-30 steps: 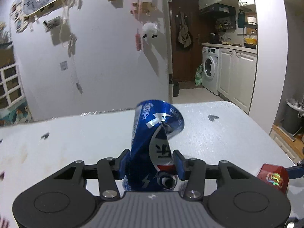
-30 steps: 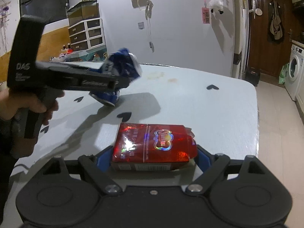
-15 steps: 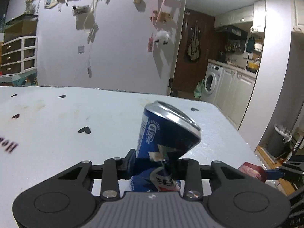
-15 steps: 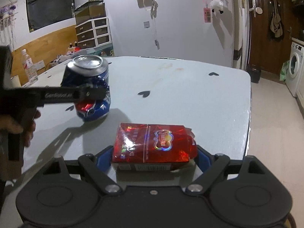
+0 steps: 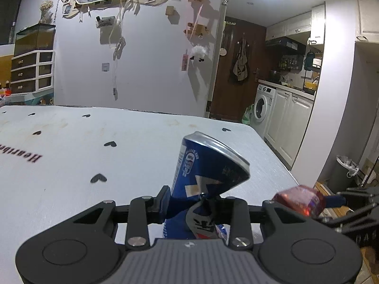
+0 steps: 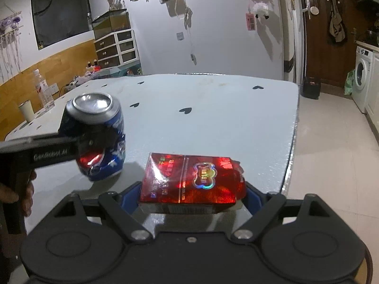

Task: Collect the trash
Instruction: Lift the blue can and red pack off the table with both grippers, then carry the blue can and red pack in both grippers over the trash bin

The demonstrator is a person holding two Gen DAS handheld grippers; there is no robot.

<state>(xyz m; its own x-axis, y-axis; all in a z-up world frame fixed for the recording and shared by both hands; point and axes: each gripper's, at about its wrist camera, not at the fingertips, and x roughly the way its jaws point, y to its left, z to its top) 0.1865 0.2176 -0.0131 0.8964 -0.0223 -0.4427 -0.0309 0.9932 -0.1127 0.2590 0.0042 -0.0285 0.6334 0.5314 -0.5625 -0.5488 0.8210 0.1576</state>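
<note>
Above table (image 6: 213, 108) | left hand-held gripper (image 5: 193, 204) clamps crushed can (image 5: 203, 177) | right hand-held gripper (image 6: 191, 195) clamps red pack (image 6: 191, 181)

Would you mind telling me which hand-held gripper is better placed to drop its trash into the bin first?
Right, probably: the right hand-held gripper, holding the red cigarette pack, sits nearer the bin.

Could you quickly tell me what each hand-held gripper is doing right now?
Left hand-held gripper: shut on crushed blue can.
Right hand-held gripper: shut on red pack.
</note>
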